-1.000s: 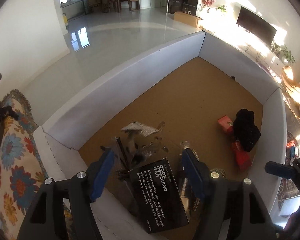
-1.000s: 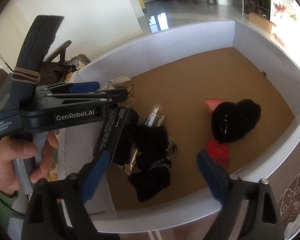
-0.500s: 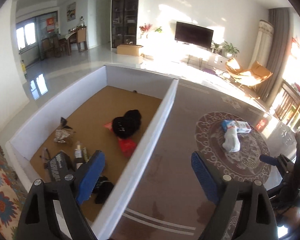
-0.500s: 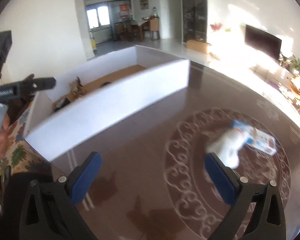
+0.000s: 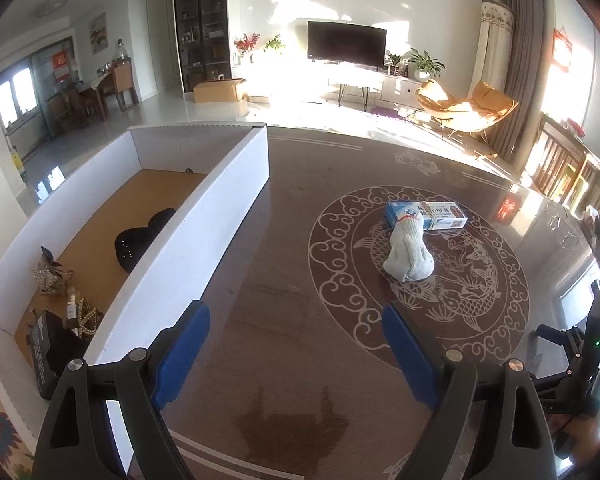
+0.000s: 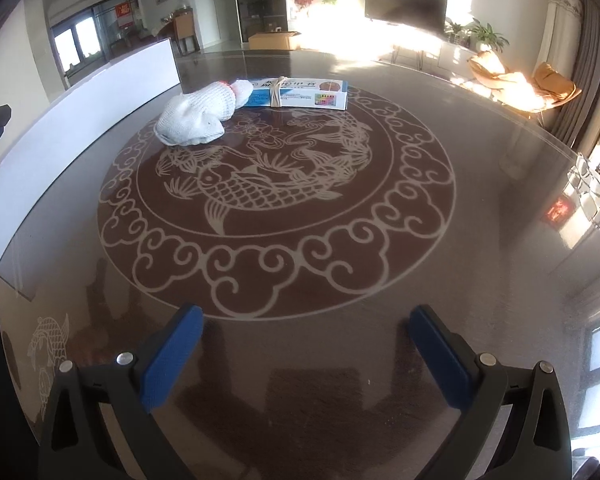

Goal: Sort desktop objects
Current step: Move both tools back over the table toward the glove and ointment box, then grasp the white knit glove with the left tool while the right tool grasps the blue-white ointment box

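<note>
— On the table (image 6: 480, 200), what's left to sort?

— Two things, lying in the middle of the round fish-and-cloud pattern: a white glove (image 6: 196, 114) and a long blue-and-white carton (image 6: 300, 94) with a rubber band around it. The glove's cuff lies over one end of the carton, so they touch.

— And the box (image 5: 204, 216)?

— White walls, brown floor, standing at the left edge of the table. It holds a black hat (image 5: 140, 238), a crumpled silvery wrapper (image 5: 50, 276), a small bottle (image 5: 73, 308), some beads (image 5: 86, 318) and a dark carton (image 5: 44, 344) in the near corner. My guess is that sorted items go there, which would explain why only the pair is outside.

— The grippers?

— Left gripper (image 5: 296, 348) hangs over bare table beside the box wall, jaws wide and empty. Right gripper (image 6: 304, 344) is over the near rim of the pattern — jaws at their widest, nothing between them. Both point down towards the tabletop, well short of the glove. I'd judge they are spread ready for the next pick.

— Which one first?

— Probably the glove, since it rests partly on the carton; lifting the carton first could drag it along.

— The surface?

— Dark brown, glossy, reflecting the jaws and the windows. Slippery-looking, so the carton may slide if nudged.

— The room?

— A sunlit living room: television (image 5: 346, 46) on the far wall, plants, orange chairs (image 5: 466, 106), a shelf unit and a dining corner to the left.
</note>
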Motion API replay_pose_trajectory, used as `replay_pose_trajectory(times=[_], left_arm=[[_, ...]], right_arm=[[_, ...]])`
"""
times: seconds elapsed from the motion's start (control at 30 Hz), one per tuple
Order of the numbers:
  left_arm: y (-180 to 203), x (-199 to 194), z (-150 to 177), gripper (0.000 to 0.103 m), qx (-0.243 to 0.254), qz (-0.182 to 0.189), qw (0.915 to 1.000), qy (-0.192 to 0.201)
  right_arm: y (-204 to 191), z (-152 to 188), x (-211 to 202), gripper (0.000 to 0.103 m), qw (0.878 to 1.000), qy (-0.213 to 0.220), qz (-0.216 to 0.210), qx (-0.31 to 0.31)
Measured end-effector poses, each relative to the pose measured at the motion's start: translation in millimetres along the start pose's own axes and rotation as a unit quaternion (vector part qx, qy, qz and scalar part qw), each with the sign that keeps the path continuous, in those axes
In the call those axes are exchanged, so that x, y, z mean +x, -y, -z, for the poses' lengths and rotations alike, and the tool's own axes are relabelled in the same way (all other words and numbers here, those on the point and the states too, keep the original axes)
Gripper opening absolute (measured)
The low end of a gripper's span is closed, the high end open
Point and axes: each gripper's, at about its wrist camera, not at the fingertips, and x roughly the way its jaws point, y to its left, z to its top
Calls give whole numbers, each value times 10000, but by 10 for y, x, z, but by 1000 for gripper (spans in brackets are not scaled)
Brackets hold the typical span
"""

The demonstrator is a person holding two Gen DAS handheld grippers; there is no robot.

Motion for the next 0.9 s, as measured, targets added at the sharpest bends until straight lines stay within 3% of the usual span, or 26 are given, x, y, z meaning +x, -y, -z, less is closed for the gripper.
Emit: replay_pose_trajectory(times=[0.3, 0.63, 0.7, 0.77, 0.83, 0.87, 0.9], left_arm=[[513, 930, 55, 88, 450, 525, 9931, -942], [1196, 1658, -496, 88, 699, 563, 9910, -992], [1304, 1858, -518, 88, 760, 487, 9889, -1180], [1369, 1948, -499, 87, 859, 400, 9892, -1119], [1367, 1899, -469, 65, 890, 466, 9915, -822], [1336, 1869, -458, 45, 813, 550, 9921, -778], [1299, 1843, -443, 41, 764, 519, 9927, -773]], right_arm=[[-33, -15, 69, 103, 9999, 15, 93, -106], [-33, -17, 73, 103, 9999, 15, 89, -106], [-33, -19, 75, 103, 9999, 15, 89, -106], [-34, -19, 76, 103, 9999, 15, 88, -105], [-34, -18, 76, 103, 9999, 15, 88, -106], [-34, -19, 77, 103, 9999, 15, 87, -105], [-34, -19, 77, 103, 9999, 15, 87, -105]])
